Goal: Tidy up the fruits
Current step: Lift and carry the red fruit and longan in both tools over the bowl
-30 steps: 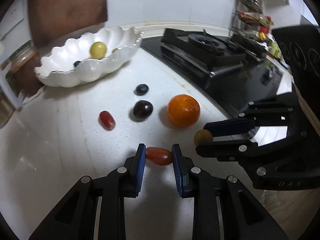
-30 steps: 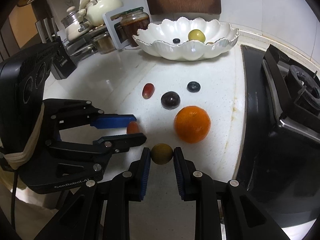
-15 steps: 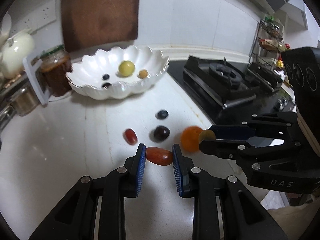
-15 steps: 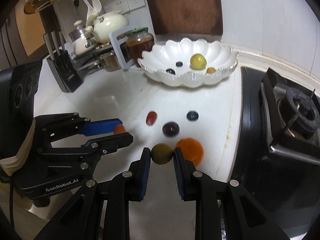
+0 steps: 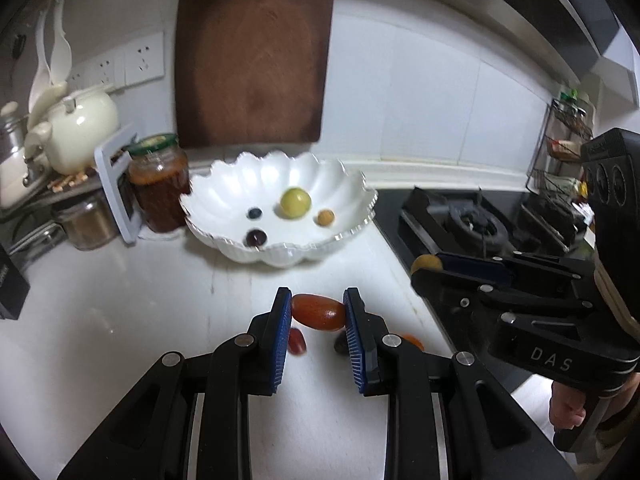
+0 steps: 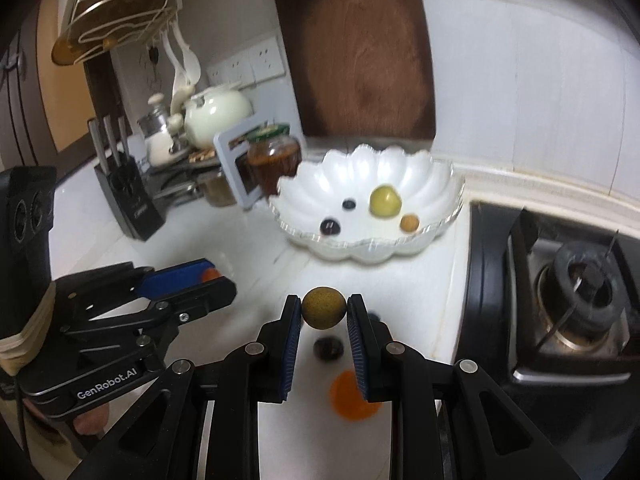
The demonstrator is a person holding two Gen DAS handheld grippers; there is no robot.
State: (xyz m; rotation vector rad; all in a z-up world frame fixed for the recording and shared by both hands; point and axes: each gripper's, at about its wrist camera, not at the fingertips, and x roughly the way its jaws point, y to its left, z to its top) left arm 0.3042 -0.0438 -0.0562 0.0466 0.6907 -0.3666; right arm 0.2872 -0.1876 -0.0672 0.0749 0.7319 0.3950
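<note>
The jaws of the left gripper (image 5: 318,314) pinch an oblong red tomato (image 5: 318,313) end to end between blue ribbed pads, held above the white counter (image 5: 120,320); the jaws of the right gripper (image 6: 324,312) clamp a round, dull olive-brown fruit (image 6: 323,307) with a finely speckled skin. Seen from the right wrist view, the left gripper's body reads "GenRobot.AI"; seen from the left wrist view, the right gripper's body reads "DAS". The knife block (image 6: 130,196) carries pale lettering too small to read. Below the left gripper's fingers, a small red fruit (image 5: 297,341), a dark one (image 5: 341,345) and an orange (image 5: 412,342) lie on the counter, each partly hidden. The right wrist view shows the orange (image 6: 352,396) blurred and cut by a finger. Beyond, the scalloped white bowl (image 5: 352,192) holds 4 fruits: a yellow-green ball (image 5: 295,203), a small tan one (image 5: 325,217), a blueberry (image 5: 254,213) and a dark grape (image 5: 256,237). Behind it a wooden board (image 5: 256,52) leans on the wall, its top cut off.
</note>
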